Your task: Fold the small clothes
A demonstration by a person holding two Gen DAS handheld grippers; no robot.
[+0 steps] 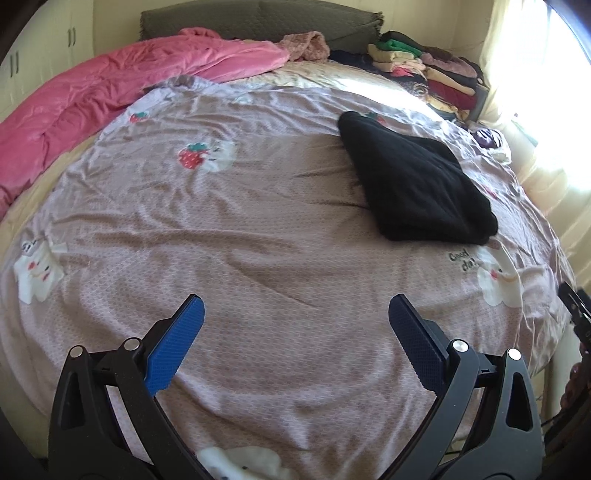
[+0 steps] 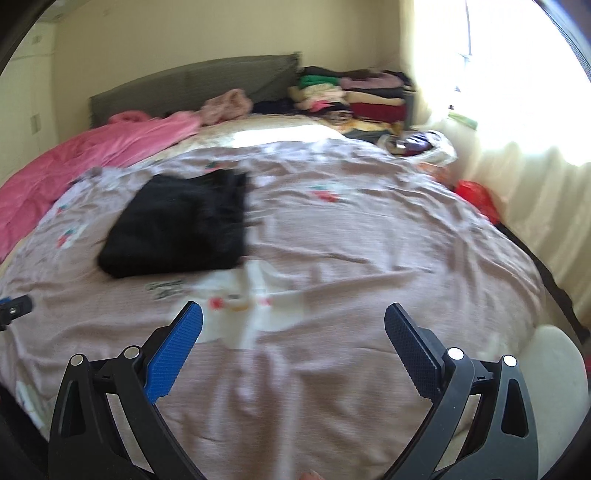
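Observation:
A black garment (image 1: pixel 417 181) lies folded on the mauve bed sheet (image 1: pixel 258 240), ahead and to the right in the left wrist view. In the right wrist view the same black garment (image 2: pixel 181 225) lies ahead and to the left on the sheet (image 2: pixel 351 258). My left gripper (image 1: pixel 295 314) is open and empty, held above the sheet well short of the garment. My right gripper (image 2: pixel 293 319) is open and empty, also above the sheet and apart from the garment. The right wrist view is blurred.
A pink quilt (image 1: pixel 92 96) lies along the bed's left side. A stack of folded clothes (image 1: pixel 428 66) sits at the far right corner by the headboard (image 1: pixel 258 18). A bright curtained window (image 2: pixel 517 92) is on the right. A red item (image 2: pixel 476 195) lies beside the bed.

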